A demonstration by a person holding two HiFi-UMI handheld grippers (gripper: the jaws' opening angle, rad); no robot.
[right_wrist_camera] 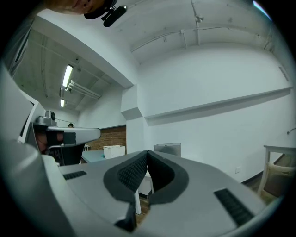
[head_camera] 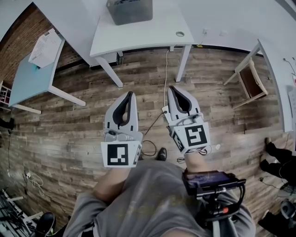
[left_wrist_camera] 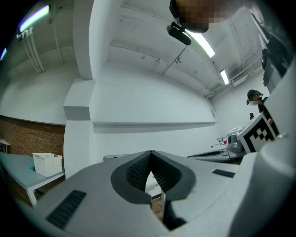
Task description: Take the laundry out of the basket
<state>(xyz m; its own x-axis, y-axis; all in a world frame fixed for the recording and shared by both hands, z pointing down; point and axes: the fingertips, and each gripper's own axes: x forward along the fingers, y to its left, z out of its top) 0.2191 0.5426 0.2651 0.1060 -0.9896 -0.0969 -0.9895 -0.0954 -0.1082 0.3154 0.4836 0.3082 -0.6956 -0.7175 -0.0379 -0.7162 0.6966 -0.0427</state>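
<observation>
Crossing the brown wooden plank floor (head_camera: 83,134) is probably the first need, since the person stands well apart from the long white desk (head_camera: 138,34) ahead. No laundry shows in any view. The grey box-shaped container (head_camera: 129,10) on that desk may be the basket, but I cannot tell, and what it holds is hidden. Going for the wrong container is therefore one risk. Another is the thin dark cable (head_camera: 152,134) trailing over the floor between the person's feet and the desk, which could catch a shoe. The left gripper (head_camera: 131,94) and the right gripper (head_camera: 172,88) hang side by side over the floor, each with its jaws pressed together on nothing. If they come down on cloth that way they would only push it about, or knock the container's wall, so they should spread first.
</observation>
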